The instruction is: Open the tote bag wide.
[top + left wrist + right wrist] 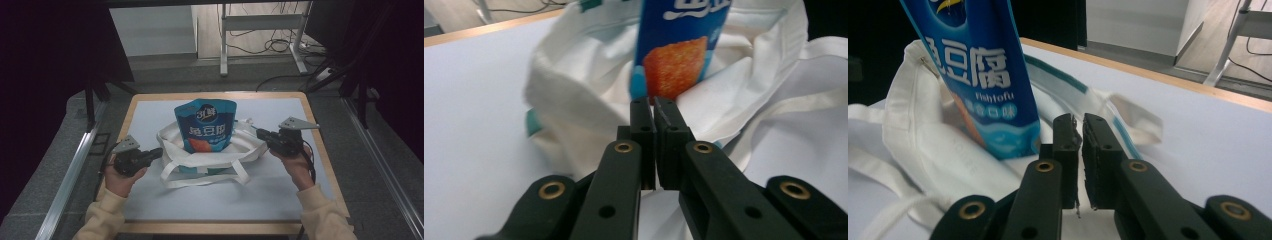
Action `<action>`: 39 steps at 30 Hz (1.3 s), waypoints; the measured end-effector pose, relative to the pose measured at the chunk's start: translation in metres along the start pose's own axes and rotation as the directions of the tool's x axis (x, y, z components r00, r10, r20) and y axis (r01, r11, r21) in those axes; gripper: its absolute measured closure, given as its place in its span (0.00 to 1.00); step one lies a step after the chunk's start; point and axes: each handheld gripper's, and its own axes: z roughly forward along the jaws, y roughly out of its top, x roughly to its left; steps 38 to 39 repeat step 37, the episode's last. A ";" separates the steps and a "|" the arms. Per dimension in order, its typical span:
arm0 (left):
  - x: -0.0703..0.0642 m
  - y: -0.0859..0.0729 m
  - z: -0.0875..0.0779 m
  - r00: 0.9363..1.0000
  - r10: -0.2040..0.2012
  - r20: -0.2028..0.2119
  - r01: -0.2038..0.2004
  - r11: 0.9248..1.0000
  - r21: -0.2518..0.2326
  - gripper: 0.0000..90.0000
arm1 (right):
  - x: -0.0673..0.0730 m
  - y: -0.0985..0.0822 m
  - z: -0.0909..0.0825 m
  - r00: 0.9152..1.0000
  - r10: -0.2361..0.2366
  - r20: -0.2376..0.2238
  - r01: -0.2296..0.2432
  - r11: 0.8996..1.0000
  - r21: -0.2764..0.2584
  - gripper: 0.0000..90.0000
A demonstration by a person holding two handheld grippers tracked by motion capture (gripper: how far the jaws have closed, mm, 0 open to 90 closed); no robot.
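A blue snack pouch [205,125] printed with fish-tofu lettering stands upright at the centre of the high view, its base sunk in a slumped white tote bag [172,145] whose handles trail toward the lower middle of the frame on the white counter [260,195].

The left gripper [159,151] sits at centre-left, just off the bag's left rim. In the left gripper view its jaws are clenched with nothing between them, and the bag cloth lies just beyond the tips. The right gripper [259,132] sits at centre-right beside the bag's right rim. In the right gripper view a narrow slit separates its jaws, with no cloth caught in it, so it grips nothing.

The pouch looks already lowered into the bag, and both hands appear free of the fabric, so the step in hand seems to be the close of the packing. If the bag is next to be lifted or closed, each gripper would need to open its jaws and take a handle or the rim without tipping the pouch.
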 end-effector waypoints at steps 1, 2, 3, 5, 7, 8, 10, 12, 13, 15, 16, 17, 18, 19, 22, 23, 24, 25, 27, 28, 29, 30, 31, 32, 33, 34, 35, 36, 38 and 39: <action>0.002 -0.002 -0.003 1.000 -0.005 -0.008 0.005 1.000 -0.003 0.96 | -0.001 -0.003 -0.004 1.000 0.001 0.000 -0.001 1.000 -0.001 0.91; 0.004 -0.004 -0.005 1.000 -0.010 -0.017 0.010 1.000 -0.003 0.95 | -0.002 -0.007 -0.008 1.000 0.005 0.000 -0.005 1.000 -0.004 0.88; 0.005 -0.006 -0.007 0.999 -0.005 -0.038 0.005 1.000 0.000 0.92 | -0.003 -0.010 -0.012 1.000 0.005 -0.001 -0.005 1.000 -0.005 0.86; 0.010 -0.012 -0.009 0.998 -0.029 -0.050 0.029 1.000 -0.002 0.85 | -0.004 -0.018 -0.018 1.000 0.001 0.001 -0.001 1.000 -0.001 0.76; 0.012 -0.017 -0.009 0.997 -0.042 -0.068 0.042 0.999 0.003 0.81 | -0.006 -0.025 -0.023 1.000 -0.010 0.010 0.010 1.000 0.013 0.67; 0.013 -0.019 -0.009 0.996 -0.046 -0.077 0.047 0.999 0.005 0.77 | -0.007 -0.028 -0.025 1.000 -0.012 0.013 0.012 1.000 0.017 0.62; 0.015 -0.023 -0.009 0.995 -0.048 -0.084 0.050 0.999 0.019 0.68 | -0.008 -0.035 -0.030 1.000 -0.009 0.029 0.008 1.000 0.022 0.56; 0.015 -0.028 -0.007 0.994 -0.043 -0.105 0.047 0.998 0.036 0.60 | -0.010 -0.042 -0.033 0.999 -0.005 0.035 0.004 1.000 0.029 0.52; 0.015 -0.031 -0.006 0.993 -0.039 -0.113 0.044 0.998 0.044 0.57 | -0.011 -0.046 -0.034 0.999 0.002 0.038 -0.003 0.999 0.032 0.51; 0.016 -0.036 -0.004 0.992 -0.037 -0.120 0.044 0.997 0.056 0.52 | -0.013 -0.054 -0.035 0.999 0.008 0.041 -0.010 0.999 0.049 0.49; 0.017 -0.038 -0.003 0.992 -0.035 -0.123 0.043 0.997 0.062 0.50 | -0.014 -0.059 -0.035 0.999 0.011 0.043 -0.013 0.998 0.061 0.48; 0.017 -0.040 -0.002 0.992 -0.036 -0.124 0.045 0.997 0.064 0.48 | -0.015 -0.064 -0.035 0.999 0.016 0.049 -0.019 0.997 0.072 0.48; 0.018 -0.041 -0.001 0.991 -0.030 -0.130 0.039 0.997 0.069 0.47 | -0.016 -0.069 -0.035 0.999 0.023 0.049 -0.028 0.996 0.086 0.47; 0.018 -0.042 0.000 0.991 -0.031 -0.131 0.041 0.997 0.071 0.46 | -0.018 -0.073 -0.034 0.998 0.033 0.050 -0.037 0.995 0.097 0.47; 0.018 -0.044 0.002 0.990 -0.029 -0.135 0.040 0.996 0.079 0.45 | -0.020 -0.086 -0.031 0.997 0.054 0.053 -0.060 0.990 0.131 0.47; 0.018 -0.044 0.003 0.990 -0.028 -0.136 0.039 0.996 0.080 0.44 | -0.021 -0.087 -0.030 0.997 0.056 0.054 -0.063 0.989 0.136 0.47; 0.018 -0.044 0.003 0.990 -0.029 -0.136 0.040 0.996 0.080 0.44 | -0.021 -0.089 -0.029 0.997 0.055 0.055 -0.063 0.988 0.141 0.47; 0.017 -0.044 0.003 0.990 -0.027 -0.138 0.038 0.996 0.080 0.44 | -0.021 -0.089 -0.028 0.997 0.058 0.056 -0.066 0.988 0.143 0.46; 0.017 -0.045 0.003 0.990 -0.021 -0.141 0.033 0.996 0.083 0.44 | -0.021 -0.090 -0.028 0.996 0.062 0.059 -0.070 0.987 0.141 0.46; 0.018 -0.045 0.003 0.990 -0.022 -0.142 0.034 0.996 0.083 0.44 | -0.021 -0.090 -0.028 0.996 0.064 0.058 -0.072 0.988 0.138 0.46; 0.018 -0.045 0.004 0.990 -0.023 -0.142 0.035 0.996 0.084 0.43 | -0.021 -0.090 -0.028 0.996 0.063 0.060 -0.070 0.988 0.137 0.46; 0.018 -0.046 0.004 0.989 -0.023 -0.143 0.035 0.996 0.085 0.43 | -0.021 -0.091 -0.028 0.996 0.063 0.060 -0.070 0.989 0.131 0.46; 0.019 -0.046 0.004 0.989 -0.024 -0.146 0.036 0.996 0.086 0.42 | -0.021 -0.091 -0.029 0.996 0.064 0.061 -0.071 0.989 0.129 0.46; 0.019 -0.046 0.005 0.989 -0.025 -0.147 0.038 0.996 0.085 0.42 | -0.021 -0.091 -0.029 0.996 0.066 0.063 -0.074 0.989 0.126 0.46; 0.019 -0.046 0.005 0.989 -0.026 -0.148 0.039 0.996 0.086 0.41 | -0.021 -0.091 -0.030 0.995 0.068 0.066 -0.076 0.990 0.121 0.46; 0.020 -0.046 0.006 0.988 -0.026 -0.149 0.039 0.996 0.085 0.40 | -0.022 -0.091 -0.030 0.995 0.069 0.067 -0.077 0.990 0.118 0.45; 0.020 -0.047 0.006 0.988 -0.025 -0.152 0.038 0.996 0.085 0.39 | -0.022 -0.091 -0.031 0.995 0.070 0.068 -0.077 0.990 0.114 0.44; 0.021 -0.047 0.006 0.988 -0.024 -0.154 0.037 0.996 0.086 0.38 | -0.022 -0.092 -0.032 0.995 0.071 0.072 -0.078 0.991 0.110 0.44; 0.022 -0.048 0.007 0.988 -0.022 -0.156 0.036 0.995 0.088 0.38 | -0.022 -0.092 -0.033 0.995 0.068 0.073 -0.076 0.991 0.109 0.43; 0.022 -0.048 0.007 0.988 -0.022 -0.156 0.036 0.995 0.088 0.38 | -0.022 -0.092 -0.033 0.995 0.068 0.073 -0.076 0.991 0.109 0.43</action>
